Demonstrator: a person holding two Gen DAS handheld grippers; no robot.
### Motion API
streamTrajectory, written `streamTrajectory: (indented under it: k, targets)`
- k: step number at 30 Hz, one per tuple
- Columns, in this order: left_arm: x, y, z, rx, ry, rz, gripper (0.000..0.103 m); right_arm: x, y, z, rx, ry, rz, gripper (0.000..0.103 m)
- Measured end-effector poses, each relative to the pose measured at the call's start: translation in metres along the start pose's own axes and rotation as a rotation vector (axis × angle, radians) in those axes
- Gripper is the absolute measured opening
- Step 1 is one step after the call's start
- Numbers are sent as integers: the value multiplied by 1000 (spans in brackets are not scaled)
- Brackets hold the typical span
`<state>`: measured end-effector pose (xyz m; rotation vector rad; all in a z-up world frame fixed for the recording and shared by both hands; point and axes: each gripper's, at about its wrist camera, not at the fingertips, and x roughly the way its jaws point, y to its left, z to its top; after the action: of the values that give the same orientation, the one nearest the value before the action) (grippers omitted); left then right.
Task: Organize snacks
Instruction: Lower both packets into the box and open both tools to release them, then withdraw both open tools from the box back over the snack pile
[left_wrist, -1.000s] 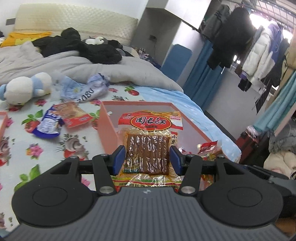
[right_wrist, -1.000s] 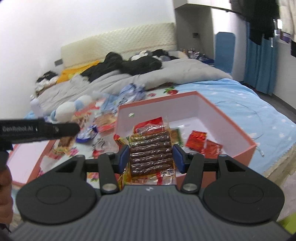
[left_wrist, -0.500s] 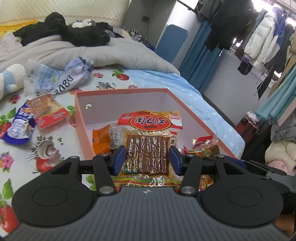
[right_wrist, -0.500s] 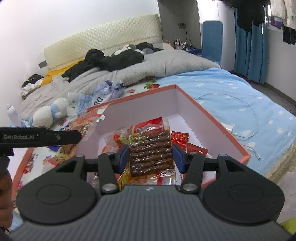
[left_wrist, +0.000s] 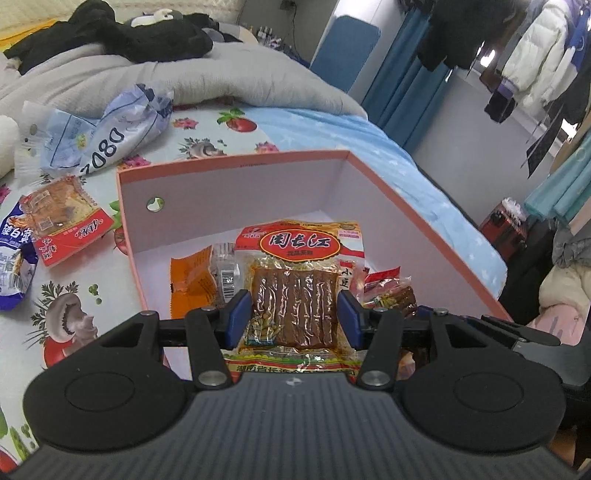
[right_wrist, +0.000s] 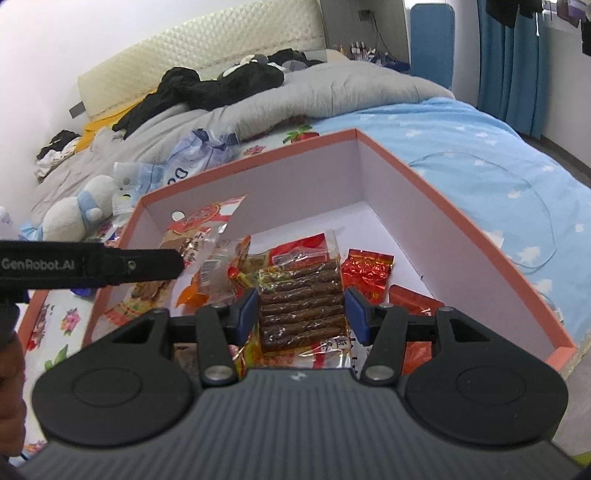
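Left hand-held gripper (left_wrist: 294, 320) pinches a dried tofu packet (left_wrist: 299, 291), blue pads pressed on both sides of the brown slab, packet held over the near-left part of the pink box (left_wrist: 236, 162). Red oval label with Chinese characters faces up. Right hand-held gripper (right_wrist: 301, 314) likewise clamps a second tofu strip packet (right_wrist: 300, 299), ridged brown strips running crosswise between the pads, held above the box's near middle.

Inside the box: an orange snack pouch (left_wrist: 192, 280) at the left near the wall, a clear-wrapped item just beside it, a red foil packet (right_wrist: 365, 273) right of the right gripper's load, another red packet (right_wrist: 417, 302) near the right finger. Whether either held packet touches the box floor cannot be told.

Box sits on a bed with a fruit-and-mushroom print sheet (left_wrist: 74, 314). Outside the box, to its left: a red-and-orange snack bag (left_wrist: 66, 225), a blue-white bag (left_wrist: 14, 258) overlapped by it, a crumpled pale blue plastic bag (left_wrist: 103, 136) further back. White-and-blue plush toy (right_wrist: 77, 210) lies near the box's far-left corner. Grey duvet (left_wrist: 184, 77) with black clothes (left_wrist: 129, 37) behind.
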<state>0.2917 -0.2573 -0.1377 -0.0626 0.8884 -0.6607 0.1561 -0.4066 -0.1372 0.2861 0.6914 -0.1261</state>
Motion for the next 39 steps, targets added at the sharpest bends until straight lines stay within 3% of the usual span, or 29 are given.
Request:
streamTrajectory:
  k: [5, 7, 10, 17, 27, 39]
  targets:
    - [-6, 2, 6, 2, -4, 15, 58, -2, -3, 1, 21, 10, 4, 57]
    - [-15, 3, 7, -4, -8, 8, 67, -7, -1, 2, 23, 3, 2, 59]
    - [-39, 0, 4, -4, -43, 22, 73, -18, 1, 3, 34, -8, 3, 73]
    - [-106, -11, -18, 4, -115, 55, 73, -66, 17, -2, 18, -76, 34, 73]
    - [-194, -16, -69, -30, -183, 104, 73, -120, 50, -29, -19, -103, 113, 73]
    - [-262, 2, -123, -113, -232, 176, 73, -155, 87, -46, -106, -133, 186, 73]
